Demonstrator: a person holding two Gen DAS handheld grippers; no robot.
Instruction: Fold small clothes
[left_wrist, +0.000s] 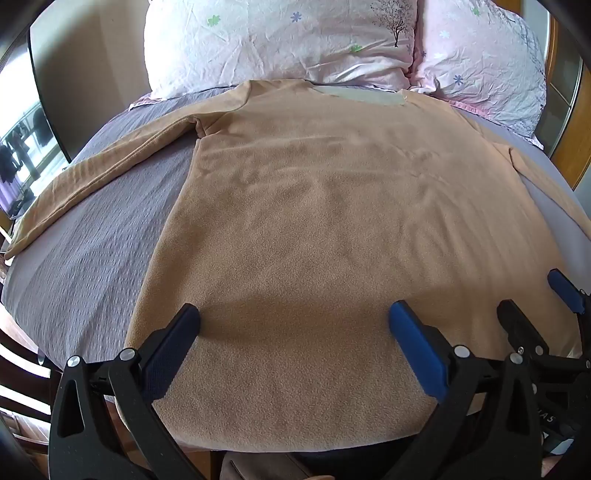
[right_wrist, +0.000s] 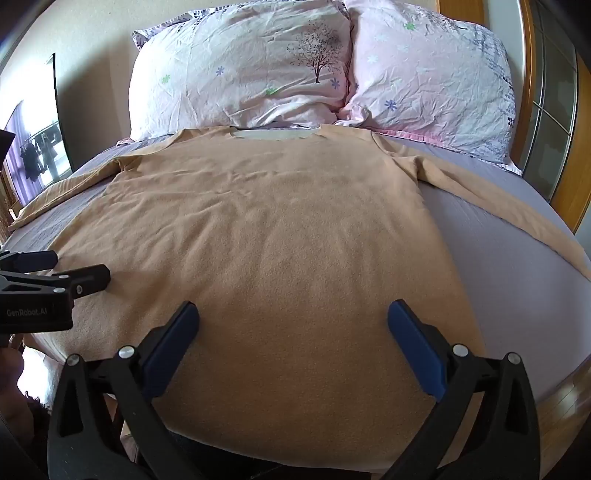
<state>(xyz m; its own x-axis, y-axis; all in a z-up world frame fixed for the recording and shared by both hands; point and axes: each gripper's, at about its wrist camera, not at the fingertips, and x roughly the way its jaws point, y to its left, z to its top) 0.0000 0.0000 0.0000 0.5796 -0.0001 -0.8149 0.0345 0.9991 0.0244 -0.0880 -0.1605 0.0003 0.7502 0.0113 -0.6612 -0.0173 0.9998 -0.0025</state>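
Tan fleece shirt (left_wrist: 314, 221) lies flat on the bed (left_wrist: 92, 229), both the left gripper (left_wrist: 293, 317) and right gripper (right_wrist: 293, 317) wide and empty above its hem, so a shallow pinch could slip off.

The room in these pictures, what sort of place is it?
Most likely a home bedroom. A tan long-sleeved shirt lies spread flat on a bed with a grey sheet, and two flowered pillows lean at its head, beside a wooden frame.
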